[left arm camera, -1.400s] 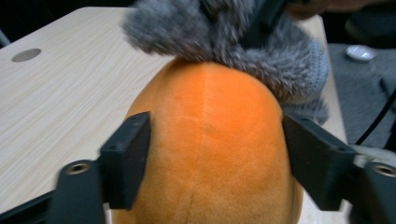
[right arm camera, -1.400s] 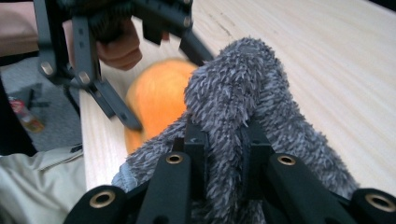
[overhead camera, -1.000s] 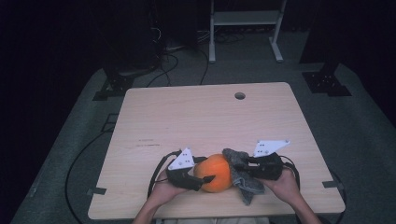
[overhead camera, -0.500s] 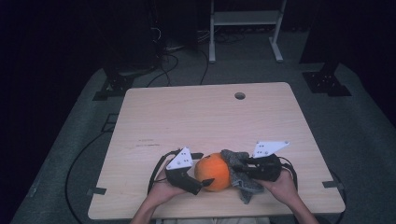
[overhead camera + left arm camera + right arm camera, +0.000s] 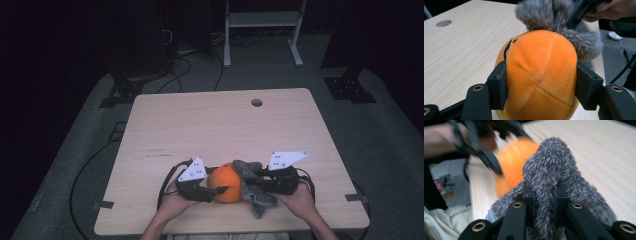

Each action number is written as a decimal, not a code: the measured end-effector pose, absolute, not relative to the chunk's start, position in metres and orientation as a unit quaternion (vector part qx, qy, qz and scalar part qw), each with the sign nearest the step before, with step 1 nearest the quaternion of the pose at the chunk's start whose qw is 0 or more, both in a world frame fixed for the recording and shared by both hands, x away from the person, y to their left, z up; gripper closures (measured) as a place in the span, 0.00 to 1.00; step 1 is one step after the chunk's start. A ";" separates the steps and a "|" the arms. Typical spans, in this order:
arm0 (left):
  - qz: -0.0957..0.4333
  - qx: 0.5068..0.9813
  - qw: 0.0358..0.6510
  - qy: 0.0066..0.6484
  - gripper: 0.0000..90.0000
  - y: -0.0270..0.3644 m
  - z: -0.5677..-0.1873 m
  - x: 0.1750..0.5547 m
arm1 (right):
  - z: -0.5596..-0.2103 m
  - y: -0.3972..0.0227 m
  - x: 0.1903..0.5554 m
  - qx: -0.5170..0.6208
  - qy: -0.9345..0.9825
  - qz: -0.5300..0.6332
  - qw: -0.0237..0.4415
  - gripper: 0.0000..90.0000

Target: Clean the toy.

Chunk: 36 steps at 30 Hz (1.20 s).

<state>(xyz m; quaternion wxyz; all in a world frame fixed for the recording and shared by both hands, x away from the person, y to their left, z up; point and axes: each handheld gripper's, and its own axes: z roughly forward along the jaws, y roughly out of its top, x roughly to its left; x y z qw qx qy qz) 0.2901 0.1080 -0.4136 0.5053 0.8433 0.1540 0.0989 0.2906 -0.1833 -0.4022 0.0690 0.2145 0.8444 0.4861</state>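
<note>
At the table's (image 5: 165,125) six o'clock edge, the left gripper's (image 5: 541,86) jaws, having just closed, squeezed the soft, light orange plush ball (image 5: 540,75) across its middle, while the right gripper (image 5: 544,195) pinched its limp grey fuzzy cloth (image 5: 554,170) at three o'clock.

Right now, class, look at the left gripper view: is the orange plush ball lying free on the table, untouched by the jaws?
No: the left gripper squeezes the orange plush ball between both jaw pads.
</note>
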 end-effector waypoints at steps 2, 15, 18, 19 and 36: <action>0.100 0.843 0.505 0.158 0.41 0.107 -0.414 0.290 | -0.401 -0.186 0.290 0.221 0.842 0.488 0.067 0.85; 0.102 0.845 0.497 0.167 0.40 0.104 -0.406 0.290 | -0.390 -0.173 0.283 0.196 0.838 0.504 0.077 0.84; 0.097 0.846 0.498 0.167 0.39 0.103 -0.407 0.290 | -0.385 -0.164 0.277 0.176 0.840 0.507 0.083 0.84; 0.097 0.845 0.499 0.166 0.36 0.102 -0.408 0.290 | -0.389 -0.164 0.279 0.183 0.843 0.499 0.082 0.84; 0.093 0.848 0.495 0.165 0.38 0.098 -0.418 0.295 | -0.381 -0.177 0.283 0.203 0.823 0.527 0.061 0.84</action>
